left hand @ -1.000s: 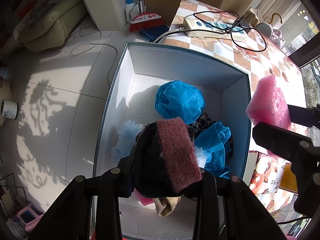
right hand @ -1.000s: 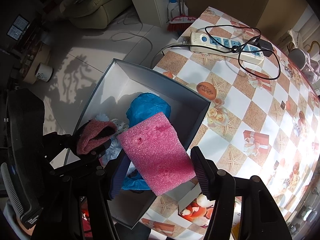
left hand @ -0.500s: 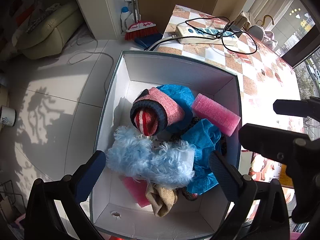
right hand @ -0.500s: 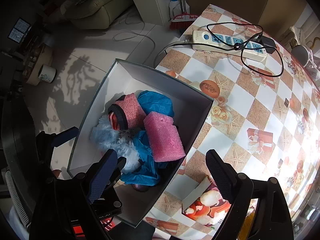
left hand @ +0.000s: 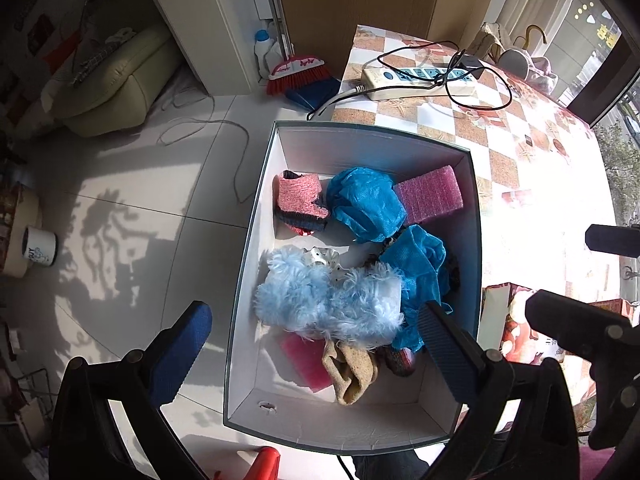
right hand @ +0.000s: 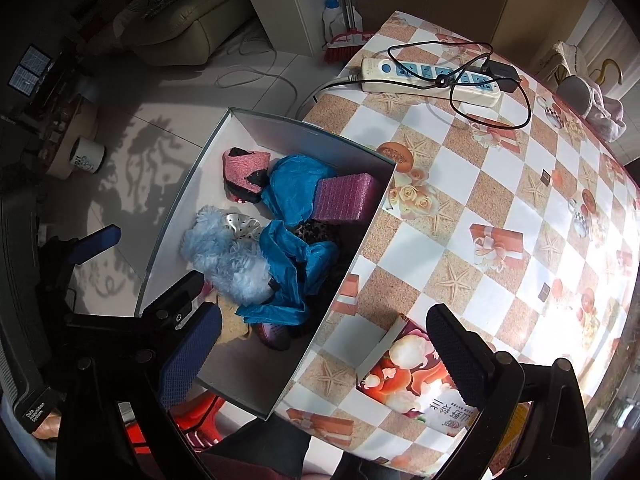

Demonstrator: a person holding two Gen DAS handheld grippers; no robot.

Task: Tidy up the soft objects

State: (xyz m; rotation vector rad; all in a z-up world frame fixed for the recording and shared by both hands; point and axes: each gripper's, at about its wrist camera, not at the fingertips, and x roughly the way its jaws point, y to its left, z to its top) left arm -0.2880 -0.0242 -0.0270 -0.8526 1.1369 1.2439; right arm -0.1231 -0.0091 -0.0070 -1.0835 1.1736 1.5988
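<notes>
Change from earlier: both grippers pulled back and higher above the box (left hand: pixel 256 216); knit sock and foam block, clamped a second ago, now lying loose inside.
Left gripper (left hand: pixel 316 344): jaws released and wide, nothing between them, hovering over the near end of the box.
Right gripper (right hand: pixel 324 356): jaws released, empty, over the box's right wall and the desk (right hand: pixel 500 184).
Near contents: beige sock (left hand: pixel 352 376) on a pink piece, fluffy light-blue item (left hand: pixel 320 296) across the middle.
Far contents: blue fabric bundle (left hand: pixel 366 204) between pink knit sock (left hand: pixel 298 200) and pink foam block (left hand: pixel 430 196), the block against the right wall.
Edges and room: box overhanging the desk's left edge above the tiled floor (left hand: pixel 160 200); bare white bottom at near end.
Around: printed carton (right hand: pixel 416 376) just beside the box; power strip (right hand: pixel 432 76) with cable well beyond; broom (left hand: pixel 298 72) on floor.
</notes>
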